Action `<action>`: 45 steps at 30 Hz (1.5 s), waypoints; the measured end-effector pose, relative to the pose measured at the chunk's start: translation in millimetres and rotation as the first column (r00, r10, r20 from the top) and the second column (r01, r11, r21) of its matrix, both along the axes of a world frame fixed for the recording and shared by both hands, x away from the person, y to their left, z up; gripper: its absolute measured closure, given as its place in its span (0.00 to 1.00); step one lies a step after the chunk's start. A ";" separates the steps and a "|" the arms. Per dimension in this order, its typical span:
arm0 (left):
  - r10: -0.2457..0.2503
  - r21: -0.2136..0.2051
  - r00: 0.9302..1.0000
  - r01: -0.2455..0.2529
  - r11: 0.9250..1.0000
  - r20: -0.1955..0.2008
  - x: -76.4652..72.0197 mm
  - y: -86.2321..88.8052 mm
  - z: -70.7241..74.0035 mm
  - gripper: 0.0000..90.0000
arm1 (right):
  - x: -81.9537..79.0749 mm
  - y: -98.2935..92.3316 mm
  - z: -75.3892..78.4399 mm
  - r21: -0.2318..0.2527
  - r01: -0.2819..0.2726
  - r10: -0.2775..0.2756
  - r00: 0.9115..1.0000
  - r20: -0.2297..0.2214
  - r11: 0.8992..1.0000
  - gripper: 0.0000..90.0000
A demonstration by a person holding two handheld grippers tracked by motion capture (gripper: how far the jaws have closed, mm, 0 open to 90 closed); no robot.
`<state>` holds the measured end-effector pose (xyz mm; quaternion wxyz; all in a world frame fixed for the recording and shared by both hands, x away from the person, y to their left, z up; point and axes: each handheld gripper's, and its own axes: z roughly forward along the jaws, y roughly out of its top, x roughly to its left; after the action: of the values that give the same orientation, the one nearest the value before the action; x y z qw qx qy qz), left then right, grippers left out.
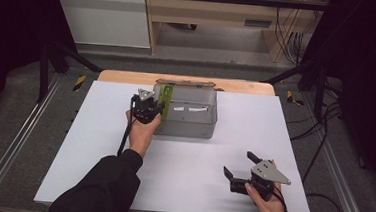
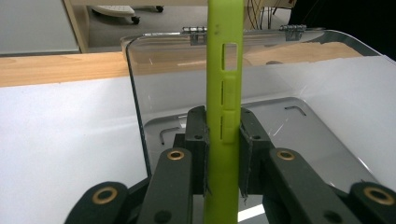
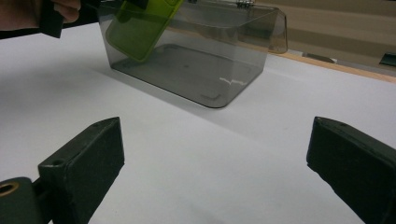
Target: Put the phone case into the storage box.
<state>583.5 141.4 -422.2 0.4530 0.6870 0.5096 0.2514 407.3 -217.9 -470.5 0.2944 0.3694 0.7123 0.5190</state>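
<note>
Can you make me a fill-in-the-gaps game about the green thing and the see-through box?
1. The left tool is shut on a phone case whose colour is ____.
2. The see-through box stands on a ____ table.
3. The right tool has its jaws ____, with nothing between them.

Missing words: green; white; open

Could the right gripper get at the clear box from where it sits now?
Probably yes: the right gripper is open, with bare white table between it and the clear box. The left gripper holds the green phone case at the box's far end.
</note>
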 end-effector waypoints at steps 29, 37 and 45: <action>0.043 -0.009 0.998 -0.043 0.999 -0.050 2.1 -1.0 2.6 0.86 | 0.5 1.2 -0.8 -0.009 -0.008 0.008 1.000 -0.002 1.000 0.05; 0.046 -0.014 0.998 -0.047 0.999 -0.052 2.2 -0.4 2.5 0.86 | 0.3 1.6 -0.9 -0.009 -0.009 0.009 1.000 -0.004 1.000 0.05; 0.051 -0.023 0.997 -0.052 0.998 -0.055 2.2 0.0 2.3 0.85 | 0.2 2.2 -1.1 -0.010 -0.012 0.012 1.000 -0.005 1.000 0.05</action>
<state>585.8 141.4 -419.9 0.4404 0.6747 0.5424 0.2380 407.6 -215.7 -471.6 0.2914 0.3649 0.7179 0.5163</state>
